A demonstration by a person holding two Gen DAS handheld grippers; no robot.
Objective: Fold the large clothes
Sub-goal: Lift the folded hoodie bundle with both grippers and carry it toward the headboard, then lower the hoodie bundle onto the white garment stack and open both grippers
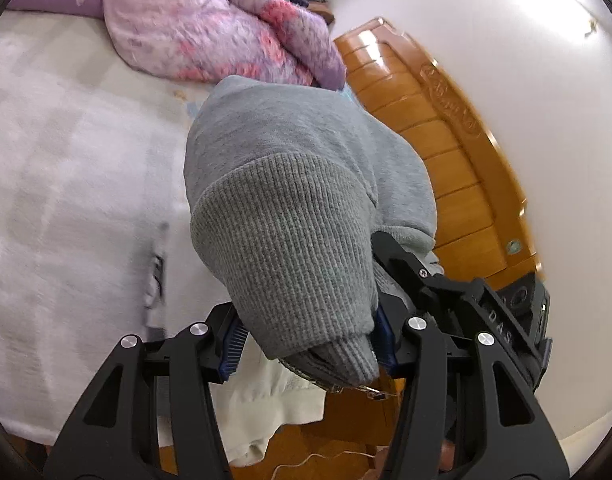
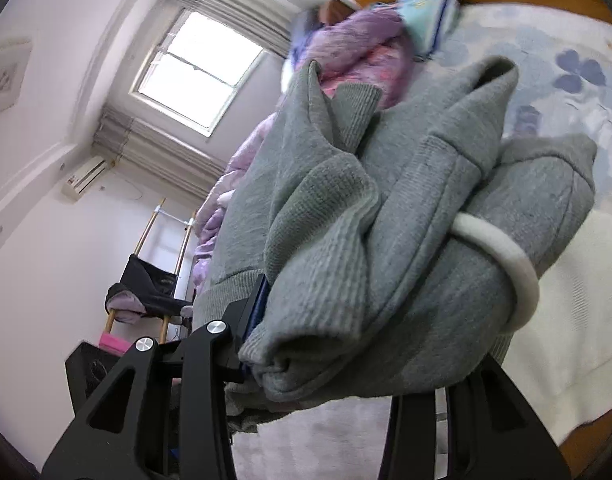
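A grey hoodie (image 1: 290, 184) with ribbed cuffs is bunched up and held above the bed. My left gripper (image 1: 310, 344) is shut on its ribbed hem, which fills the gap between the blue pads (image 1: 232, 344). The other gripper's black body (image 1: 518, 312) shows at the right, against the cloth. In the right wrist view the hoodie (image 2: 406, 220) lies folded over my right gripper (image 2: 346, 360), which is shut on a thick wad of it. A white drawstring (image 2: 502, 248) loops round the bundle. The right finger is hidden under cloth.
A white bedsheet (image 1: 66, 184) covers the bed. A pink and purple quilt (image 1: 210, 28) is heaped at the far side. A wooden headboard (image 1: 446, 152) stands on the right. A window (image 2: 198, 68) and a folding chair (image 2: 154, 284) are across the room.
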